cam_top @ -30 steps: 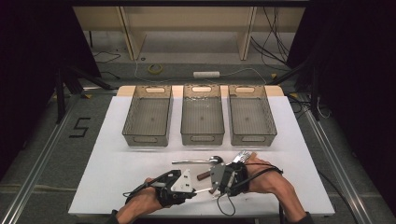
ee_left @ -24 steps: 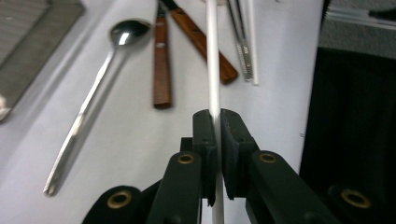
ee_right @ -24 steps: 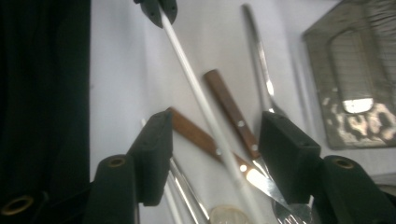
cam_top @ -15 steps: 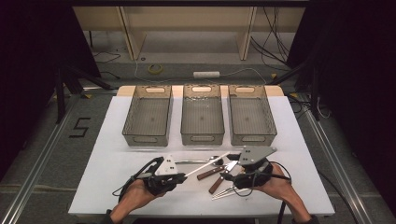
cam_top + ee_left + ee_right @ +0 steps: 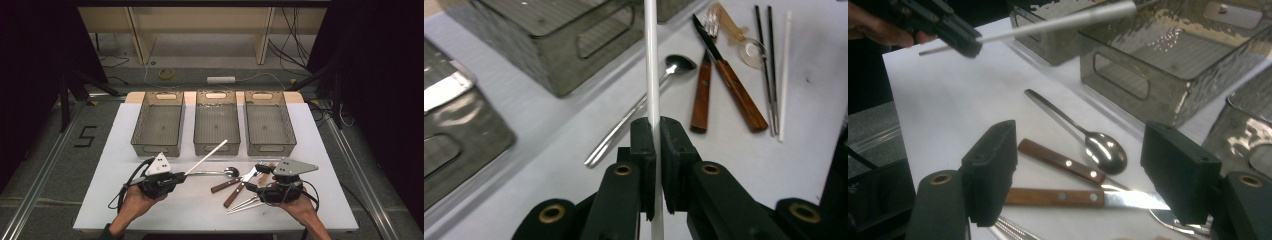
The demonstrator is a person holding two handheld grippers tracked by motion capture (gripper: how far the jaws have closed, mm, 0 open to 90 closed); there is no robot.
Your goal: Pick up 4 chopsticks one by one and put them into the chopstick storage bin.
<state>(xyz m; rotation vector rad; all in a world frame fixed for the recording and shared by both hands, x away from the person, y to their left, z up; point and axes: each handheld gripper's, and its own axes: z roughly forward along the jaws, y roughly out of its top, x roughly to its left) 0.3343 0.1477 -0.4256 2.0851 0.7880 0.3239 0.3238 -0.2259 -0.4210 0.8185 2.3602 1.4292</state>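
Observation:
My left gripper (image 5: pixel 183 176) is shut on a white chopstick (image 5: pixel 207 156) that slants up toward the middle bin. In the left gripper view the pads (image 5: pixel 644 137) clamp the chopstick (image 5: pixel 651 75) near its lower end. My right gripper (image 5: pixel 255 179) is open at the table's right front, and its jaws have just been opening. In the right gripper view its jaws (image 5: pixel 1078 170) stand wide apart over a wooden-handled knife (image 5: pixel 1063 196) and fork (image 5: pixel 1058 160), touching neither. A steel spoon (image 5: pixel 216 173) lies between the two hands.
Three grey mesh bins (image 5: pixel 160 145) (image 5: pixel 216 146) (image 5: pixel 270 146) stand in a row at the back of the white table (image 5: pixel 100 200). More chopsticks (image 5: pixel 245 204) lie by the right hand. An amber plastic spoon (image 5: pixel 736 32) lies past the knife.
The two hands have drawn apart: the left gripper went left with the white chopstick, the right gripper went right. The right jaws have widened.

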